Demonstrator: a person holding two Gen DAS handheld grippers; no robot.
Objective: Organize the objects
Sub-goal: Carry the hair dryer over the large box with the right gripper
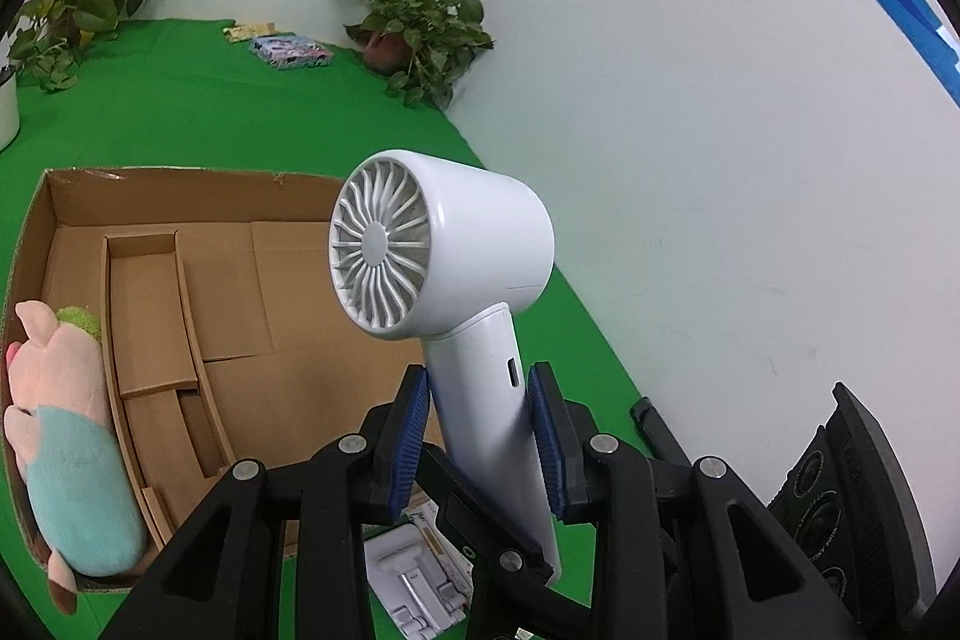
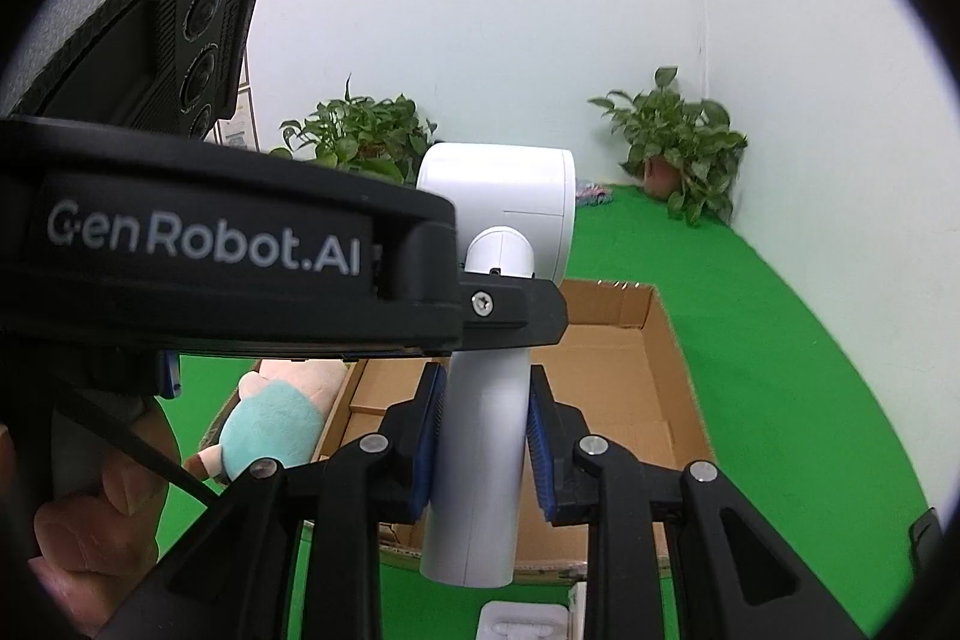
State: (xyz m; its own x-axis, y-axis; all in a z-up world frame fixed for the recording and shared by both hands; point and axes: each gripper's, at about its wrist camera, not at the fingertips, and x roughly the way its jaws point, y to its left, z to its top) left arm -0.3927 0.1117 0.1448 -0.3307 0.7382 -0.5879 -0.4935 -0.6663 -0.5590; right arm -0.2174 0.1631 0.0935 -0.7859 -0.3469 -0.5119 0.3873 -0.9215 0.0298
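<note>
A white hair dryer point(image 1: 456, 244) hangs in the air above the open cardboard box point(image 1: 180, 202), its grey rear grille facing the left wrist camera. My left gripper point(image 1: 480, 385) is shut on its handle, blue pads point(image 1: 414, 436) pressing both sides. My right gripper point(image 2: 486, 385) is also shut on the same handle point(image 2: 480, 460), lower down, beneath the left gripper's body point(image 2: 210, 244), which crosses the view. In the box's left compartment lies a pink and teal plush toy point(image 1: 72, 436).
The box has inner cardboard dividers point(image 1: 150, 316) and stands on a green mat point(image 1: 180, 100). A white packaged item point(image 1: 414, 574) lies on the mat below the grippers. Potted plants point(image 1: 414, 22) and a colourful packet point(image 1: 291, 52) sit by the white walls. A hand point(image 2: 90, 520) holds the left gripper.
</note>
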